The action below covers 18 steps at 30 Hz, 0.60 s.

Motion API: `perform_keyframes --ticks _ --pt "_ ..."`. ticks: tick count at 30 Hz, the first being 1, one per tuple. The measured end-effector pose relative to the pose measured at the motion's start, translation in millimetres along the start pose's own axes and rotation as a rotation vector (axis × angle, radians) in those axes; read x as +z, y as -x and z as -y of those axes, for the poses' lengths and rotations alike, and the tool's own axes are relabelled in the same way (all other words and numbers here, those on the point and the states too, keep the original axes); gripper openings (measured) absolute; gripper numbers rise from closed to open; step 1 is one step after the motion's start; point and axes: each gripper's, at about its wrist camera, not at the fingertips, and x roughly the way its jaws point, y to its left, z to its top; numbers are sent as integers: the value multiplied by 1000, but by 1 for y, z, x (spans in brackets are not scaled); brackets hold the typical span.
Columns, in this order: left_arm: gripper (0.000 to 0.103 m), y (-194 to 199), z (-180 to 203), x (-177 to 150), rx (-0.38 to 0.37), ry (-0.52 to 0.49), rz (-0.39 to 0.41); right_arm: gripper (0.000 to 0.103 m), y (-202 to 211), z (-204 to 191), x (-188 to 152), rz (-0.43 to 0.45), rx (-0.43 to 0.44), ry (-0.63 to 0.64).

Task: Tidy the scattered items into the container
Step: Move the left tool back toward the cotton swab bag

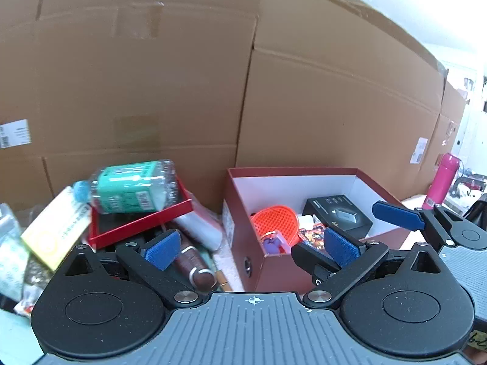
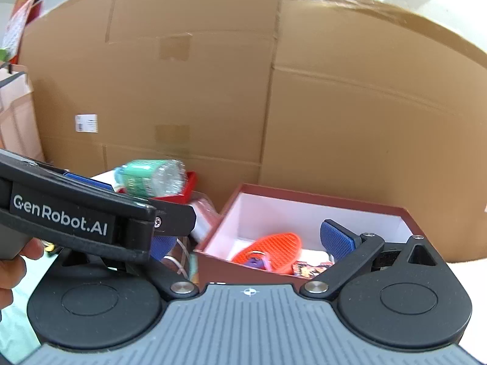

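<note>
The dark red box (image 1: 292,172) with a white inside holds an orange mesh dish (image 1: 275,222), a small black box (image 1: 338,213), a purple trinket (image 1: 272,243) and a colourful card pack (image 1: 313,232). To its left is a pile: a green-labelled water bottle (image 1: 131,185) lies on a red tray (image 1: 137,226), beside a yellow packet (image 1: 54,228) and a brown tube (image 1: 194,264). My left gripper (image 1: 251,249) is open and empty, straddling the box's near left corner. My right gripper (image 2: 249,243) is open and empty before the box's near wall (image 2: 243,269).
Tall cardboard cartons (image 1: 182,91) wall off the back. A pink flask (image 1: 441,179) stands at far right. A finger of the left gripper (image 2: 91,213) crosses the right wrist view and hides part of the pile. A hand (image 2: 18,261) shows at that view's left edge.
</note>
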Motion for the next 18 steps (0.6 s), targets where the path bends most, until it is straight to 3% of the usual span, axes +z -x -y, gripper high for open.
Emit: perform_keyframes --ticks 18 --pt "103 50 -54 -62 59 114 -102 101 20 -73 -29 -64 158 61"
